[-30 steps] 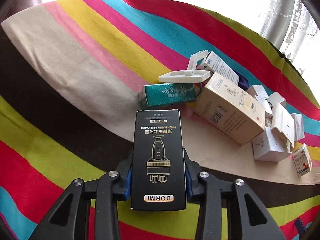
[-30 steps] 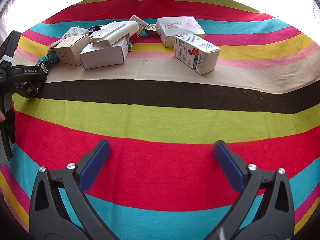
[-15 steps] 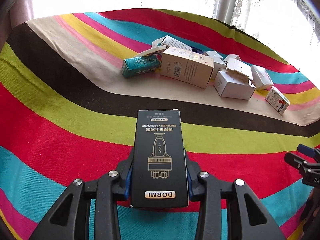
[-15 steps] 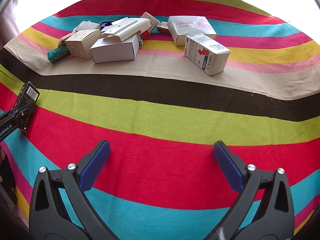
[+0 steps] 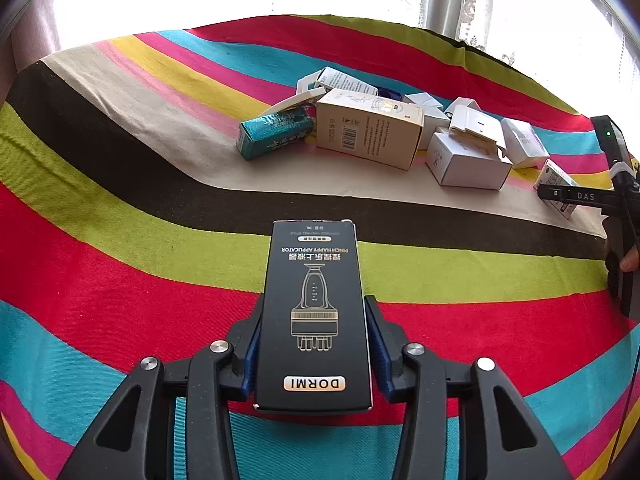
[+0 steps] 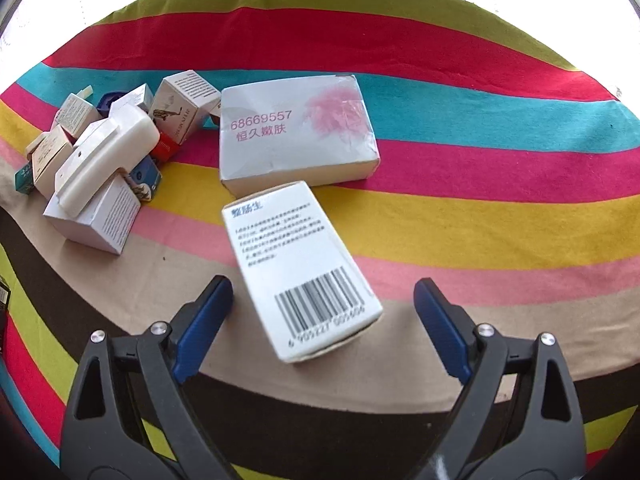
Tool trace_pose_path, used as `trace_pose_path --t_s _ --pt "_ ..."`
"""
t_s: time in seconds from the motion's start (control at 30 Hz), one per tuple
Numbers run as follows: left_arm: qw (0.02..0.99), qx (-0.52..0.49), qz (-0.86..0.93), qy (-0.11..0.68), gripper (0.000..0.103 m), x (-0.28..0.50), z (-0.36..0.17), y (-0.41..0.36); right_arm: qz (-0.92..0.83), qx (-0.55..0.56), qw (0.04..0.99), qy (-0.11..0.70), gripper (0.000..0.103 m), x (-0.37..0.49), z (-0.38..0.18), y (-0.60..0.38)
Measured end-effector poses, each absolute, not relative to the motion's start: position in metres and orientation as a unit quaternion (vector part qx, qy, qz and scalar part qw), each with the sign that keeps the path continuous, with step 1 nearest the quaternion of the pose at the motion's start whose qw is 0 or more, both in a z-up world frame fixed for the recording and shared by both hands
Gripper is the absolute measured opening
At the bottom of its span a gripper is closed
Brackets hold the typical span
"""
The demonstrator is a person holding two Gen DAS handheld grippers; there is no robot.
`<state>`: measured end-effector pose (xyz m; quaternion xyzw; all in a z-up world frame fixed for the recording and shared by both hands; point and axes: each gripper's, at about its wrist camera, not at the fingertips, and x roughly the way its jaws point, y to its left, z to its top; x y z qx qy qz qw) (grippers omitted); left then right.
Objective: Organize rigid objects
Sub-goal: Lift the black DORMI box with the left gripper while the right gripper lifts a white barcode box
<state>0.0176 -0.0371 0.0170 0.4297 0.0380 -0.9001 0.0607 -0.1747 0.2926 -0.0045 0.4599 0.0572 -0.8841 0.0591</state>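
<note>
Now my left tool [image 5: 313, 344] flanks a glossy black rectangular carton [image 5: 313, 316], jaws just easing apart | right tool [image 6: 322, 326] spread wide around a matte white barcoded box [image 6: 304, 270] | both on striped woven cloth [image 6: 480, 184].

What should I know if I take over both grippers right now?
Left gripper: jaws have just been opening around the black box, low over the cloth; grip unclear.
Right gripper: open, astride the barcode box, not touching it.
Done: black box is apart from the pile.
Left: barcode box, pink-print box and the pile are unsorted.
</note>
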Motion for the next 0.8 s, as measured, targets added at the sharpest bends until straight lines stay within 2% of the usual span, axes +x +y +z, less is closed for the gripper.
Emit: trace_pose_path --t_s 0.03,0.07,0.1,0.13,0.47,0.63,0.8 --pt "0.060 0.430 -0.900 0.037 0.046 0.018 0.017 -0.037 -0.884 0.459 0.068 0.055 0.089 -0.176 -0.004 0.291" --pt "0.059 0.430 -0.900 0.036 0.047 0.018 0.017 -0.037 -0.885 0.455 0.085 0.053 0.072 -0.173 -0.002 0.288" --pt "0.059 0.430 -0.900 0.036 0.047 0.018 0.018 -0.037 -0.884 0.455 0.091 0.052 0.046 -0.168 0.001 0.284" --pt "0.060 0.430 -0.900 0.037 0.047 0.018 0.018 -0.037 -0.882 0.459 0.092 0.055 0.044 -0.163 0.003 0.279" --pt "0.058 0.430 -0.900 0.039 0.048 0.018 0.018 -0.037 -0.877 0.438 0.165 0.109 0.043 -0.004 0.007 0.191" --pt "0.060 0.430 -0.900 0.041 0.048 0.017 0.017 -0.038 -0.888 0.417 0.156 0.113 0.043 0.037 0.003 0.173" --pt "0.060 0.426 -0.901 0.059 0.049 0.017 0.018 -0.044 -0.895 0.408 0.141 0.117 0.043 0.039 0.003 0.169"
